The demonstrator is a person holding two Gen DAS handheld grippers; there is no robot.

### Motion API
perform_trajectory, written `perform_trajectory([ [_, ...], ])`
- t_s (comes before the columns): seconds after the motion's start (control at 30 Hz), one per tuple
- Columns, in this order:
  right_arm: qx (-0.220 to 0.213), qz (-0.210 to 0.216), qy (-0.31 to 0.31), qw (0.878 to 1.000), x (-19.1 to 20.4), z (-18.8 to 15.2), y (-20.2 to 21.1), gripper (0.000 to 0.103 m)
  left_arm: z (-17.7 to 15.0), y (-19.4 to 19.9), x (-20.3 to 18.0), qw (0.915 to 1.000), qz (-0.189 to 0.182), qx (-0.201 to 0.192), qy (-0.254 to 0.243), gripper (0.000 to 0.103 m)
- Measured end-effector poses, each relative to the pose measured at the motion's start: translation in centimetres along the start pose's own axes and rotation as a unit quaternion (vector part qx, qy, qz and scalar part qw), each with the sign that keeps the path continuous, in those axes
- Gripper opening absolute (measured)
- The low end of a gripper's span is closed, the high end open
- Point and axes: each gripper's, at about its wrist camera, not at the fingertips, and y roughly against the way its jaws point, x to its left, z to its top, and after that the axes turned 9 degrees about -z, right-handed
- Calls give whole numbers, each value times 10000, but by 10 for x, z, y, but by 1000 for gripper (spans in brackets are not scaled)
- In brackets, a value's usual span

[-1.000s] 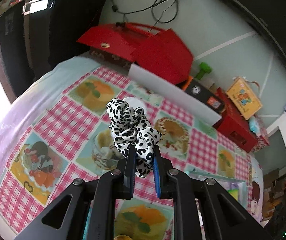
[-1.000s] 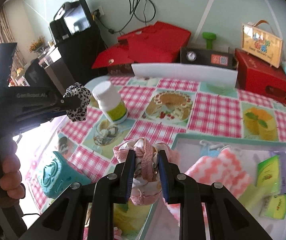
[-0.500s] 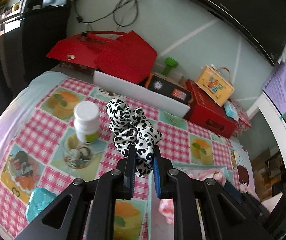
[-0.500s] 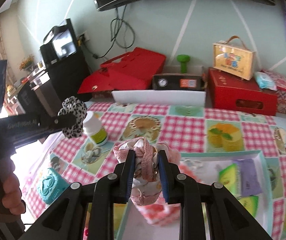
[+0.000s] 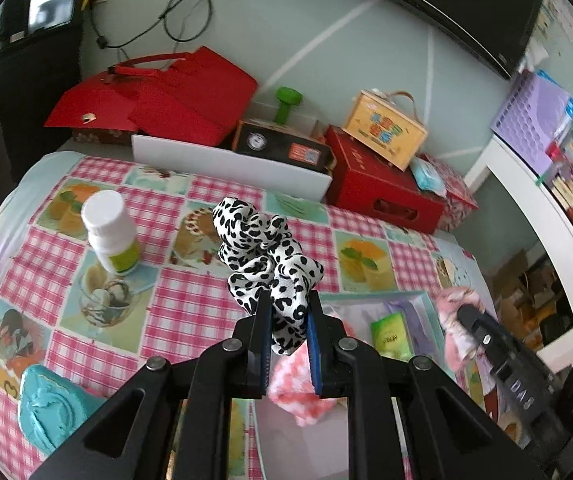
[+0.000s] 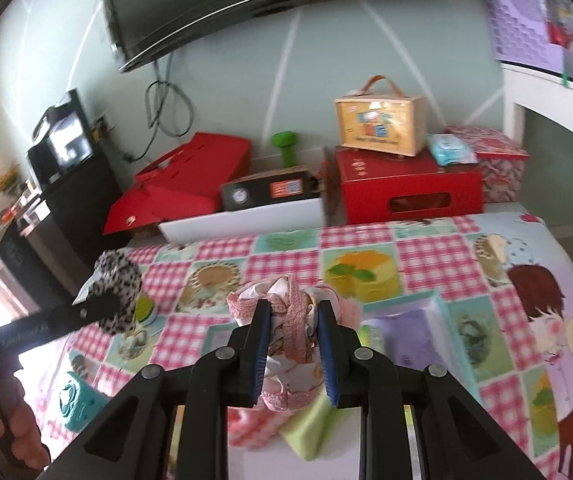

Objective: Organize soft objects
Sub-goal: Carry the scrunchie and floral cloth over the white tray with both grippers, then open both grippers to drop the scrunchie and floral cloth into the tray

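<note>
My left gripper (image 5: pixel 288 306) is shut on a black-and-white spotted scrunchie (image 5: pixel 266 248) and holds it in the air above the checked tablecloth (image 5: pixel 190 312). My right gripper (image 6: pixel 292 316) is shut on a pink lace cloth bundle (image 6: pixel 292 344), held above the pale tray (image 6: pixel 452 334). The tray (image 5: pixel 370 298) holds a pink-and-white knitted cloth (image 5: pixel 296 394), green packets (image 5: pixel 390 338) and a purple packet (image 6: pixel 414 338). The right gripper with its pink cloth (image 5: pixel 456 320) shows at the right of the left wrist view. The left gripper with the scrunchie (image 6: pixel 120 292) shows at the left of the right wrist view.
A white pill bottle (image 5: pixel 110 232) stands on the cloth's left part, and a teal soft object (image 5: pixel 52 408) lies near the front left edge. Red boxes (image 5: pixel 382 188), a long white box (image 5: pixel 230 166) and a yellow case (image 5: pixel 384 130) line the far side.
Both grippers have swung to the right with their cloths still held. The tray and the right gripper have come into the left wrist view; the right wrist view now sits over the tray.
</note>
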Motion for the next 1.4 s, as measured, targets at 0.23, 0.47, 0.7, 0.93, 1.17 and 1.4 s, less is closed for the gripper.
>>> perform_trajectory([
  [0.23,-12,-456,-360,9983,-34,1,10,25,-15,-13,-26,9988,-220,305,-310,16],
  [0.47,38,-695,-498,9963,-50,-4,15,25,-30,-26,-36,9970,-223,593,-449,16],
  [0.7,682,-924,-594,9916,-58,-26,-7,25,-56,-47,-52,9918,-335,1075,-611,16],
  [0.93,1175,-1097,-603,9851,-65,-50,-21,25,-80,-68,-58,9857,-304,1499,-714,16],
  [1.17,1552,-1290,-573,9777,-69,-71,-31,25,-89,-78,-58,9830,-198,1682,-715,16],
  [1.4,1765,-1395,-605,9725,-75,-79,-40,28,-92,-85,-60,9787,-157,1886,-790,23],
])
